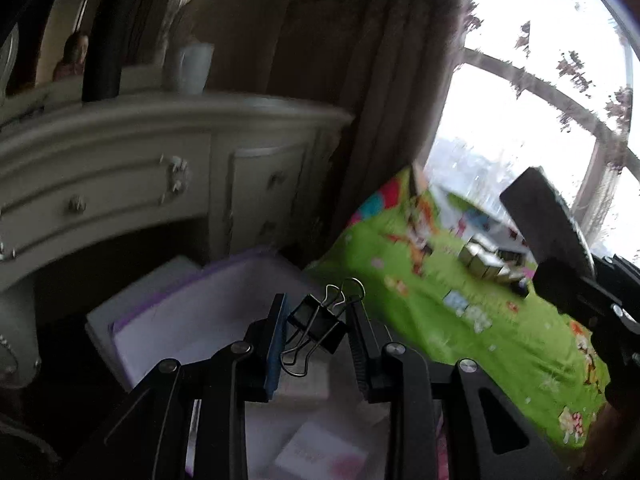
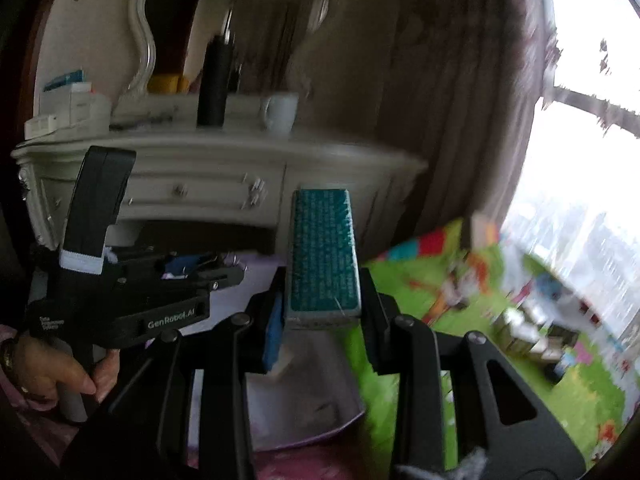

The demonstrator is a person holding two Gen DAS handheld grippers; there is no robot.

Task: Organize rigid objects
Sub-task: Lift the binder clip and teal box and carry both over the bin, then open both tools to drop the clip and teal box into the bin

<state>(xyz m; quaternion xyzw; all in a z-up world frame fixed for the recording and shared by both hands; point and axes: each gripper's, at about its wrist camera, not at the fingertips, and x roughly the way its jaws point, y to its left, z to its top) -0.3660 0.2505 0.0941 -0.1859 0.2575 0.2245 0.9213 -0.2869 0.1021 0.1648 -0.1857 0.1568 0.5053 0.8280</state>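
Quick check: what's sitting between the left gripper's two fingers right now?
A black binder clip with wire handles, clamped between the left gripper fingers, above a white bin. The left wrist view shows it.

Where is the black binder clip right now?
In the left wrist view, the black binder clip sits bottom centre, clamped in the left gripper above the white storage bin.

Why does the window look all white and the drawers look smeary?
Left wrist view: the window is blown out white by daylight, the dresser is streaked with motion blur, yet the binder clip in the left gripper stays sharp. Right wrist view: the same glare and smear; only the teal box in the right gripper is crisp.
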